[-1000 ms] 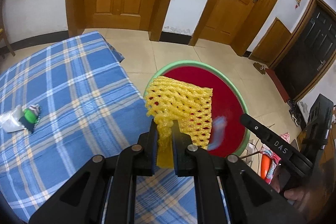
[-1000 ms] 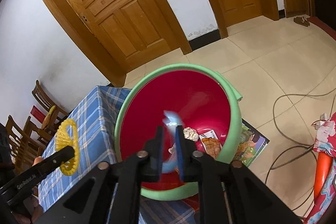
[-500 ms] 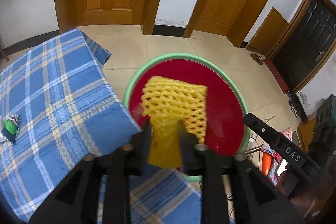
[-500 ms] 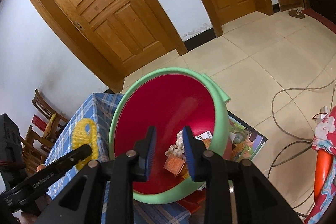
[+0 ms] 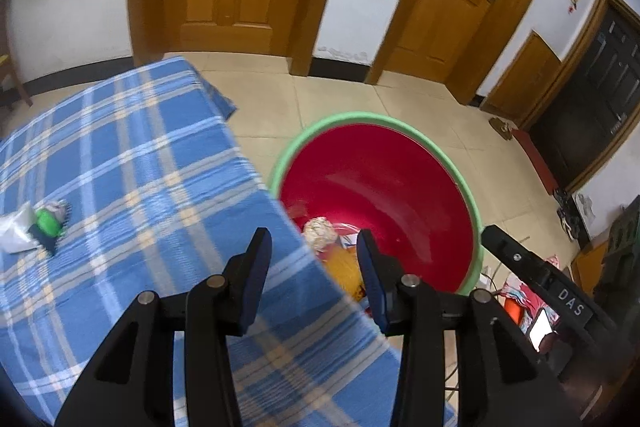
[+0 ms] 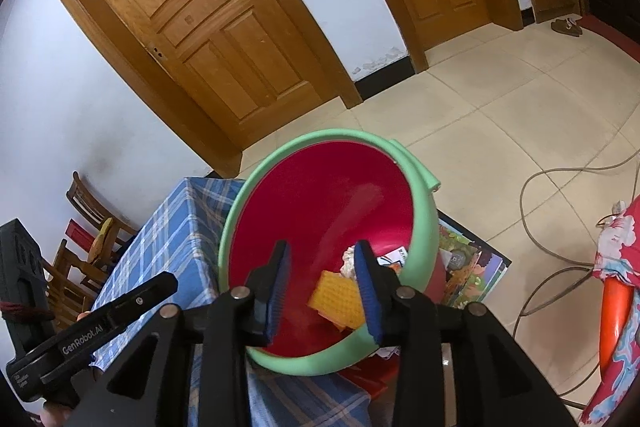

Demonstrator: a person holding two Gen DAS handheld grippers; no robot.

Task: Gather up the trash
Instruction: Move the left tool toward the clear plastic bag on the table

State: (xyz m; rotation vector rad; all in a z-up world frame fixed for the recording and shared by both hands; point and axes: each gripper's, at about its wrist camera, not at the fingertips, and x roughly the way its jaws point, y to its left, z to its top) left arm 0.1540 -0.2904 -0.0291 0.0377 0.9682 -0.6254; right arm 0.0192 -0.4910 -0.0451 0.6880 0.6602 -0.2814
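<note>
Tools agape above bin

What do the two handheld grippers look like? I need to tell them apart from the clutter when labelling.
Both are matte black. The left gripper and right gripper each have two fingers with ribbed blue pads, joined by silver rivets. Seen from the opposite camera, white lettering marks their sides: "DAS" on the right one, "GenRobot.AI" on the left.

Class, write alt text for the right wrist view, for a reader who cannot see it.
The open right gripper hovers over a red bin with a green rim, where yellow foam netting lies among other trash. A blue plaid tablecloth and the left gripper sit left.
</note>
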